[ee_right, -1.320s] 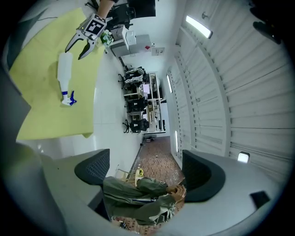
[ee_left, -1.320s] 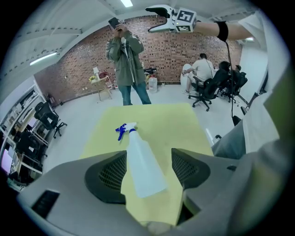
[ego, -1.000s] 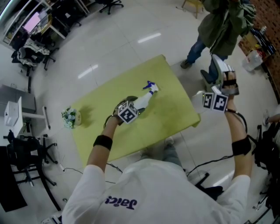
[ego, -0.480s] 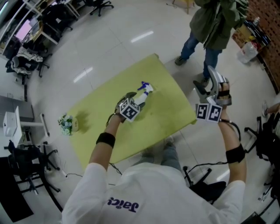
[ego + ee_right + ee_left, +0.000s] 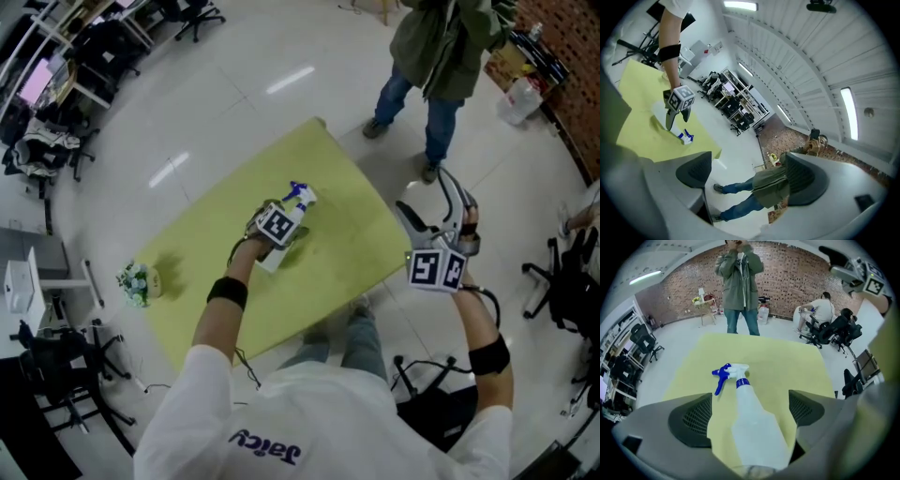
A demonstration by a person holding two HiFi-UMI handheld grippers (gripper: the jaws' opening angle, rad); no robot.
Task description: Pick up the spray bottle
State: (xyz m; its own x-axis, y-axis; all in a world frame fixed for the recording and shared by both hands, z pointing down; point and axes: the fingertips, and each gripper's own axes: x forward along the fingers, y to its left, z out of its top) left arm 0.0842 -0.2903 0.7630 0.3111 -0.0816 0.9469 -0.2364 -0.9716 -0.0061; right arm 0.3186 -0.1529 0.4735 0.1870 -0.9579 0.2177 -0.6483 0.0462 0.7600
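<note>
A white spray bottle (image 5: pixel 752 420) with a blue trigger head (image 5: pixel 723 375) lies on its side on the yellow-green table (image 5: pixel 328 239). My left gripper (image 5: pixel 750 416) points steeply down over it. Its jaws are opening and straddle the bottle's body, with table showing between the body and each pad (image 5: pixel 691 420). In the head view the marker cube of the left gripper (image 5: pixel 277 225) covers the bottle's middle, and only the bottle's head (image 5: pixel 299 197) and base show. My right gripper (image 5: pixel 436 211) hangs off the table's right side, open, with nothing between its jaws (image 5: pixel 750 176).
A person in a green coat and jeans (image 5: pixel 439 52) stands on the floor beyond the table's far right corner. A small green and white object (image 5: pixel 134 281) sits at the table's left end. Desks and office chairs (image 5: pixel 56 84) fill the upper left. More chairs (image 5: pixel 572 291) stand at the right.
My left gripper has sunk onto the bottle's body. The right gripper has come down and rolled, now lower beside the table's right edge. The bottle has not moved.
</note>
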